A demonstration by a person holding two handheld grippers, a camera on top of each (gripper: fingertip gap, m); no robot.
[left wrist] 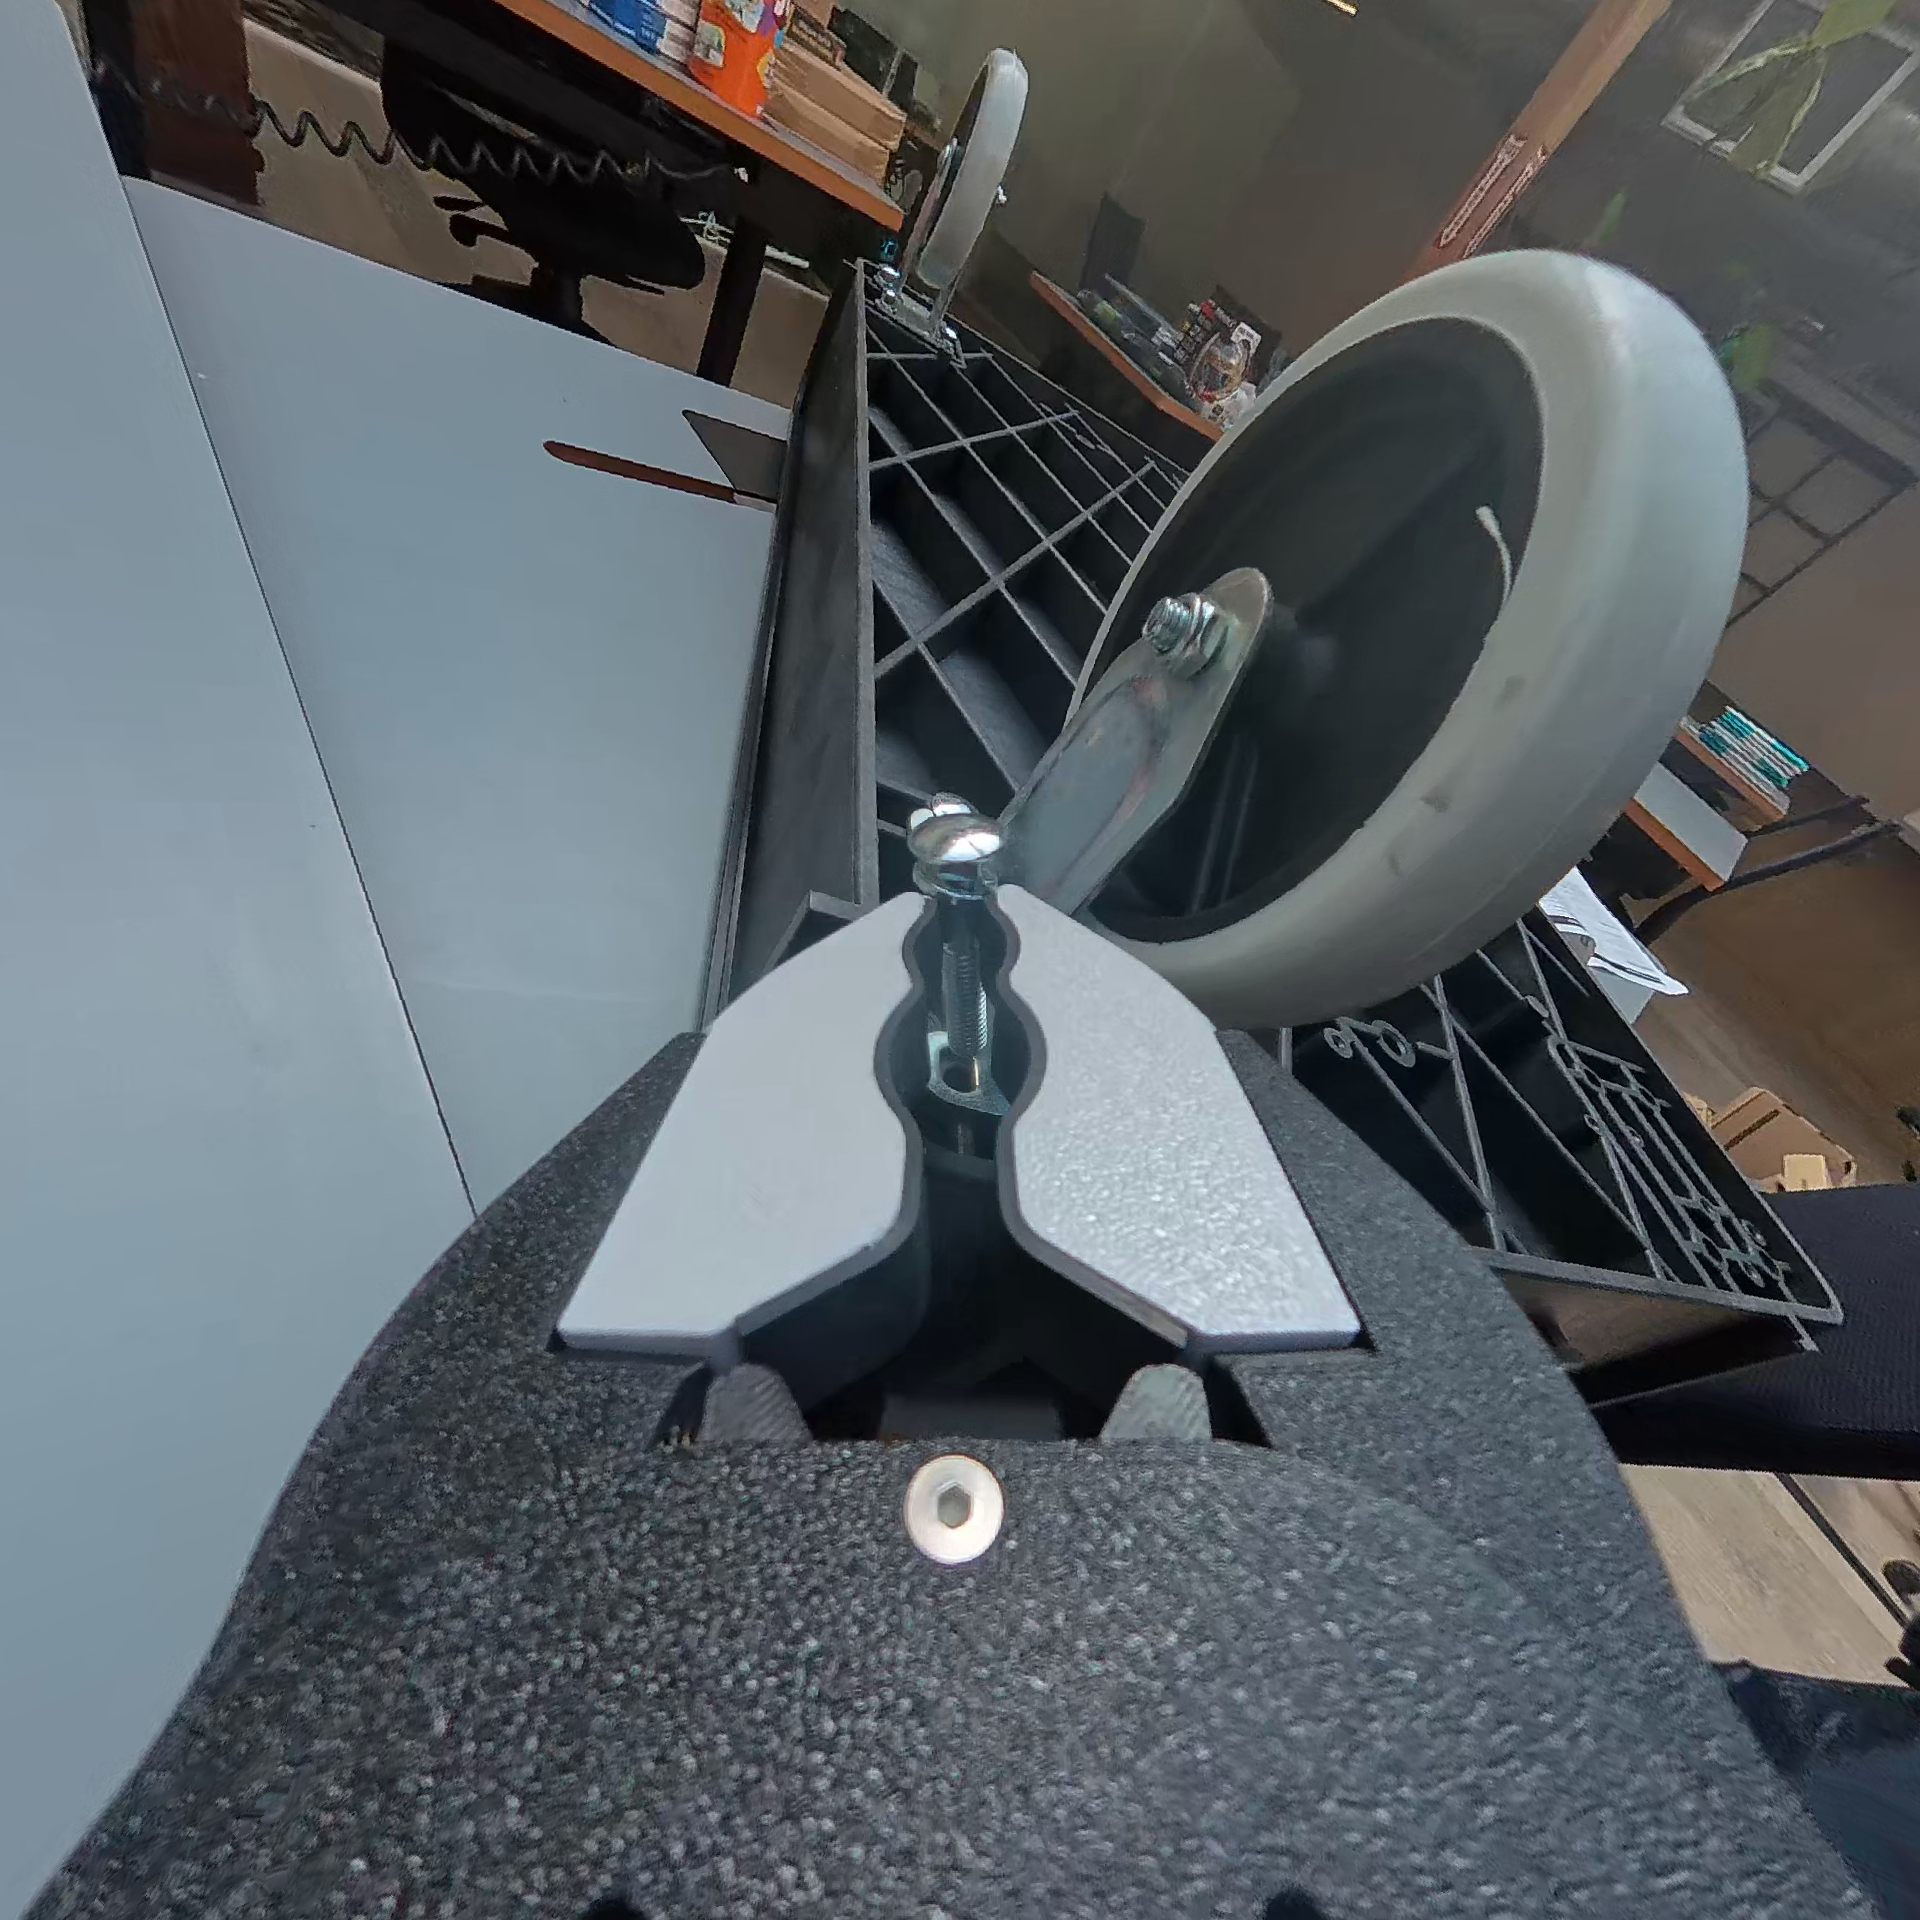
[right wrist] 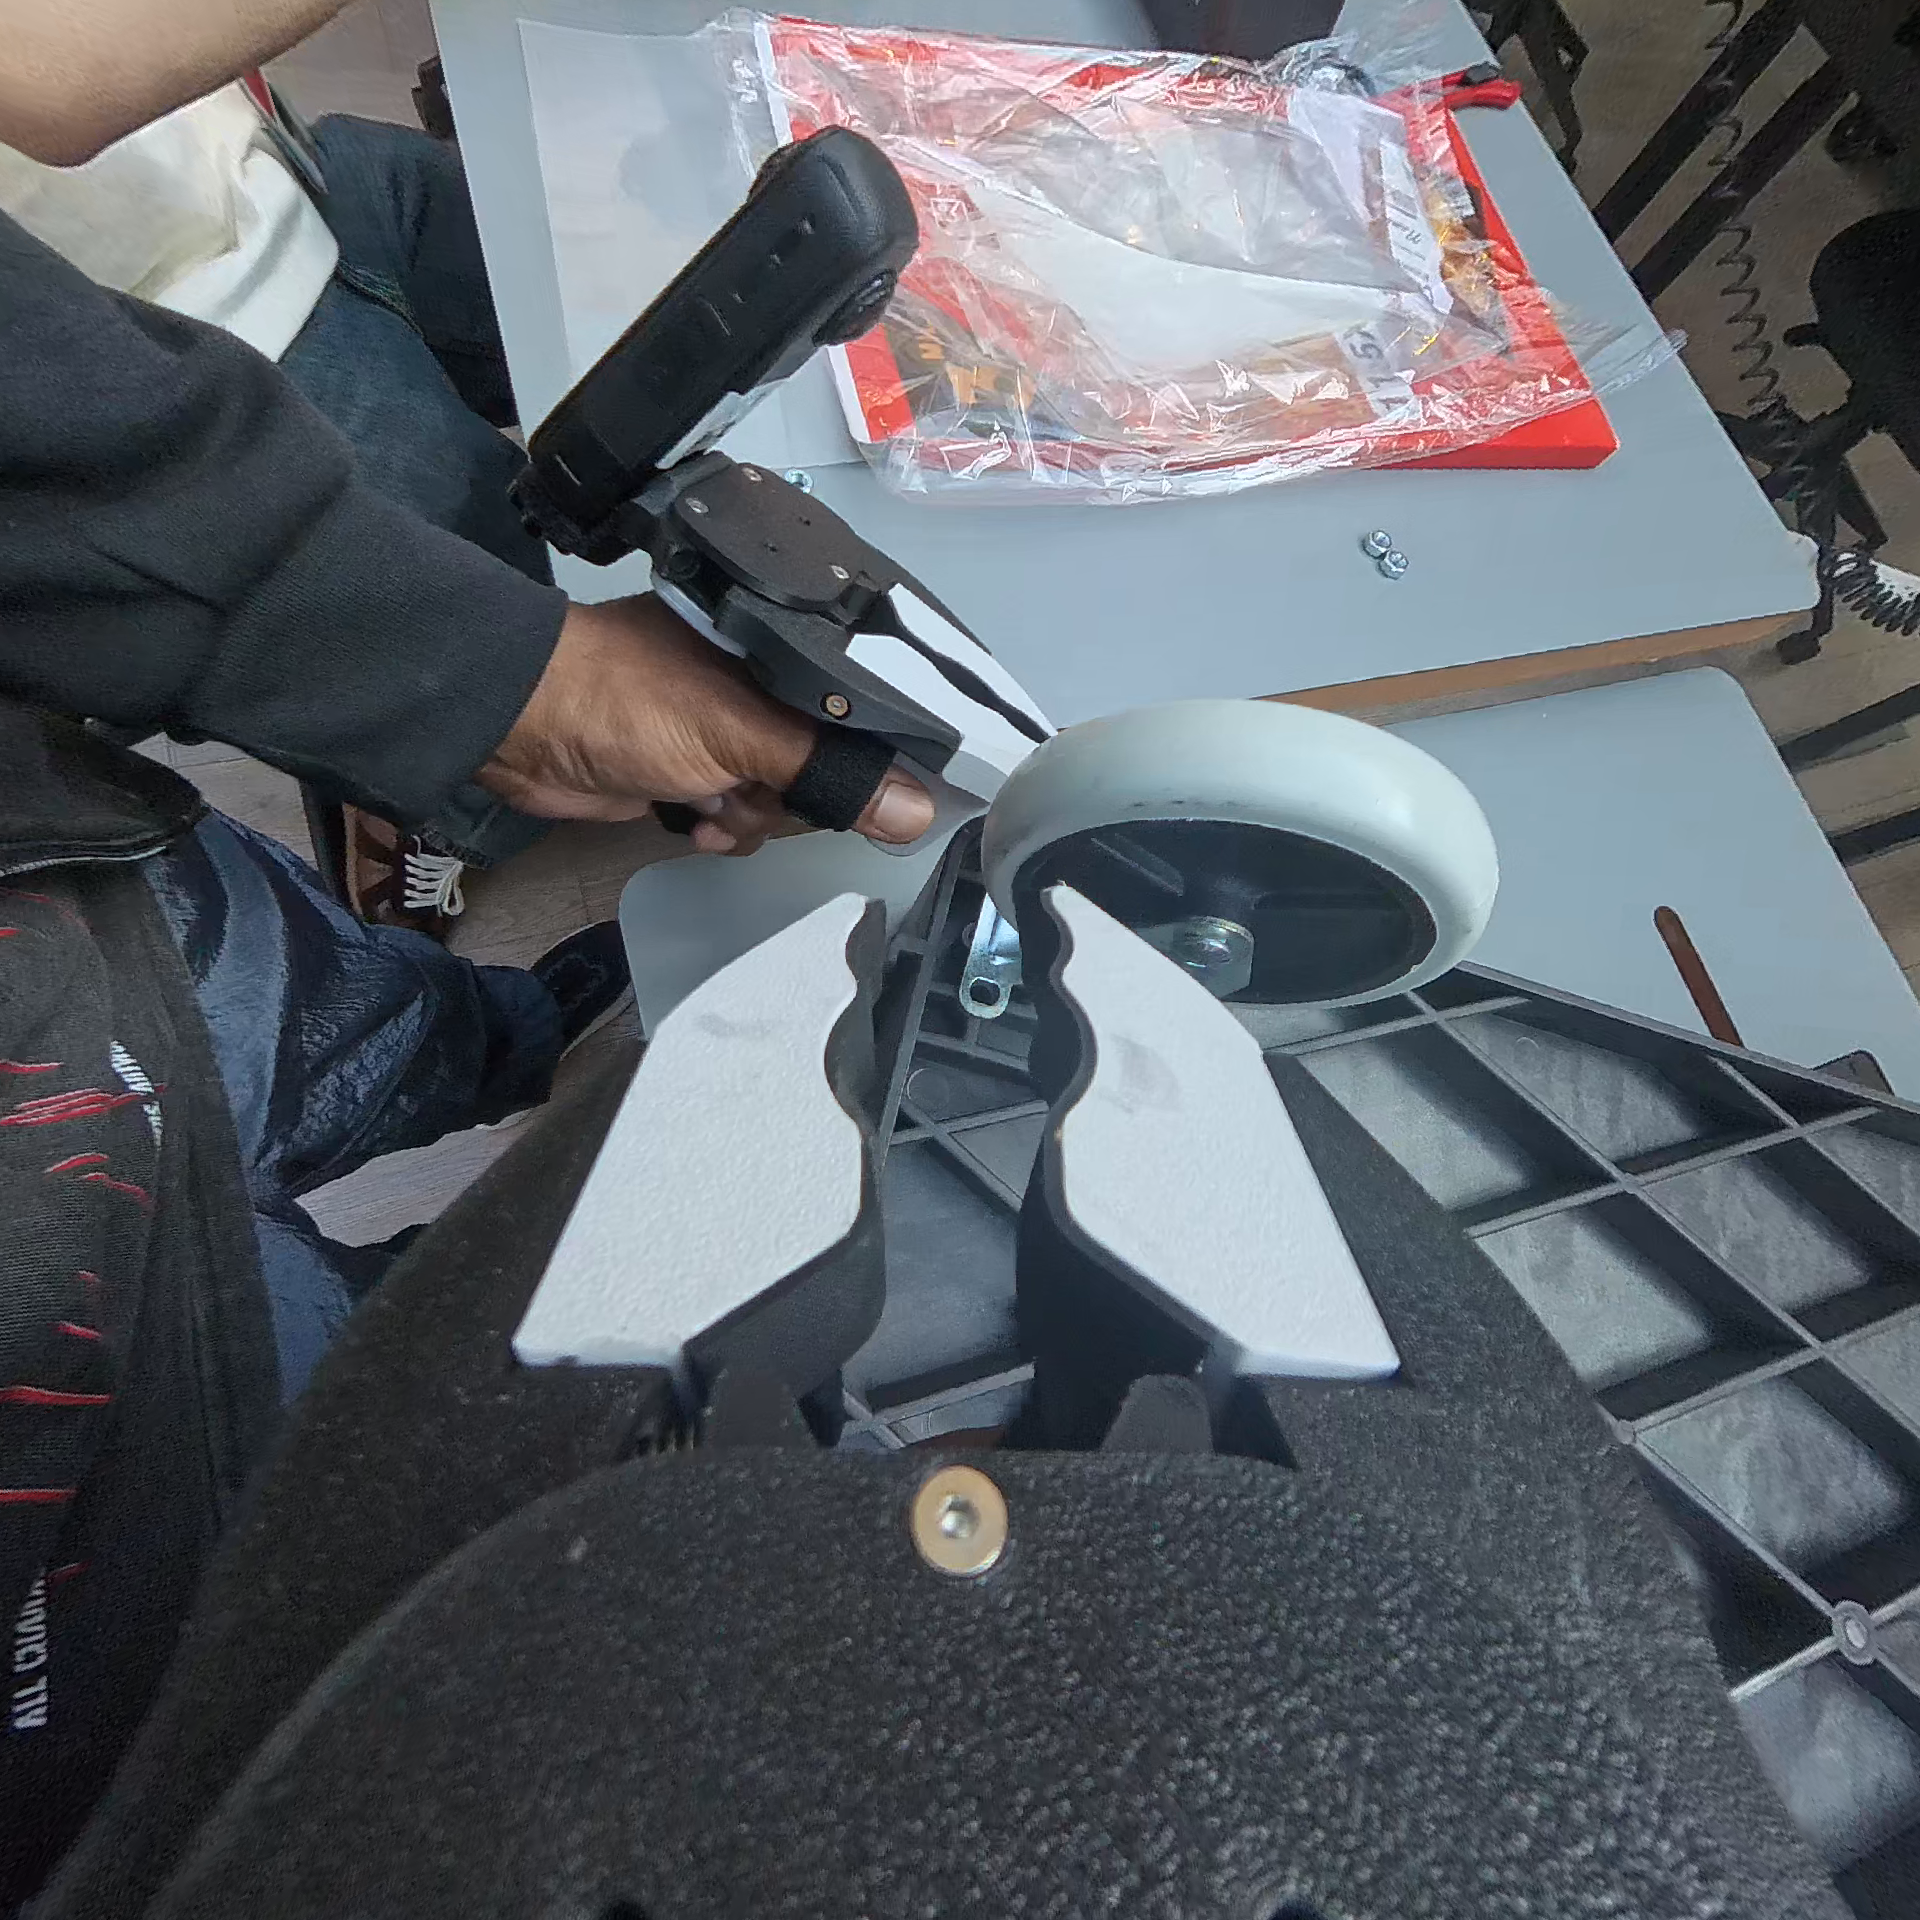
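The left gripper (left wrist: 956,914) has its fingers (left wrist: 790,1101) closed narrow on a silver screw (left wrist: 954,842): the threaded shank runs down the slot between them and the slotted head, with its washer, stands just past the tips. Beyond and to the right of the tips sits a grey caster wheel (left wrist: 1455,623) in a metal bracket (left wrist: 1132,738), mounted on the ribbed underside of a black plastic platform (left wrist: 997,520).

The right gripper (right wrist: 961,925) is empty, its fingers (right wrist: 727,1143) moderately apart, tips hovering just short of the same caster wheel (right wrist: 1247,790) and its bracket foot (right wrist: 987,977); the platform (right wrist: 1558,1195) spreads below and to the right.

The screw is pinched only along its thread — a tilt or a knock against the bracket could probably twist it loose and drop it into the ribs.

Beyond the fingers a grey desk (right wrist: 1143,582) carries crumpled clear plastic wrap (right wrist: 1195,260) over a red package (right wrist: 1507,395) and two small nuts (right wrist: 1385,551). Shelving with boxes (left wrist: 748,52) lines the room behind.
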